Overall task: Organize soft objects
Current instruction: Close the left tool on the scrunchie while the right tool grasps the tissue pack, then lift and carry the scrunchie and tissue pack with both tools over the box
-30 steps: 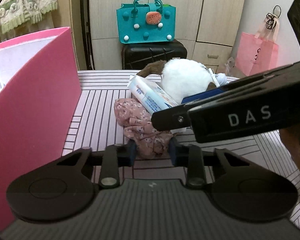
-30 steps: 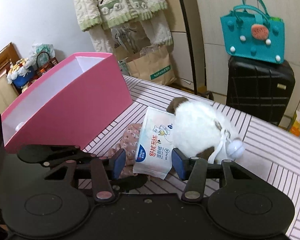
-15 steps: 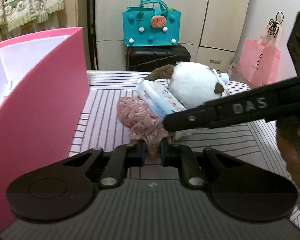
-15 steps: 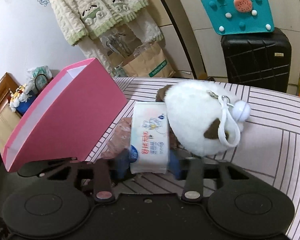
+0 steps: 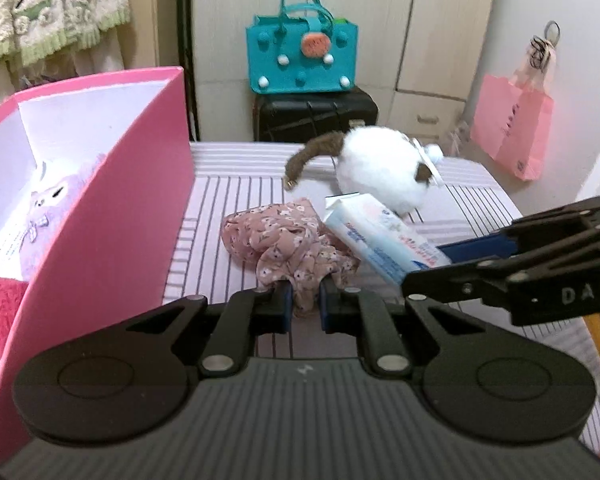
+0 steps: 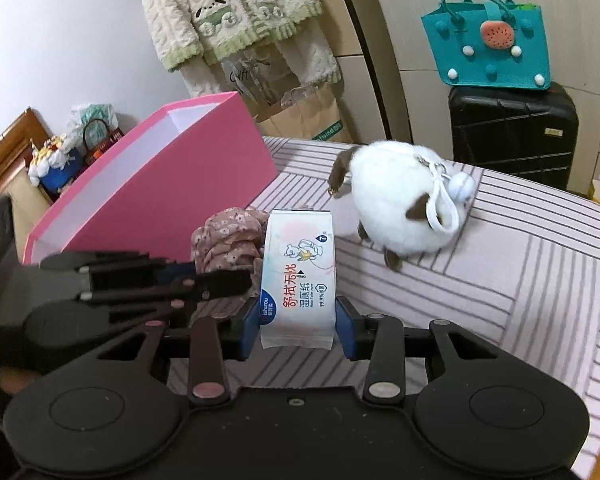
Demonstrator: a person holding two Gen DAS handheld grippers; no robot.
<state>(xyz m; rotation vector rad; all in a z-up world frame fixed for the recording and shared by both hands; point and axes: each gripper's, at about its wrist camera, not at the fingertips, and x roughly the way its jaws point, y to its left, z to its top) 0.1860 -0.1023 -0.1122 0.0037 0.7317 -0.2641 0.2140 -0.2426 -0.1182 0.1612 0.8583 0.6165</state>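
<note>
The left gripper [image 5: 305, 303] is closed tight on a fold of the crumpled dusty-pink floral cloth [image 5: 284, 240], which bunches on the pink striped table [image 5: 236, 184] just beside the tall pink cardboard box [image 5: 112, 216] along the table's left edge. The right gripper [image 6: 298, 322] has just narrowed its jaws onto the white soft pack of wet wipes [image 6: 298, 276], pads pressing both its sides, the pack touching the cloth. Behind them, toward the far edge, lies a round white plush toy with brown patches [image 6: 396, 200]. Inside the box sit a lilac plush toy [image 5: 48, 208] and a red fuzzy item [image 5: 0, 304].
</note>
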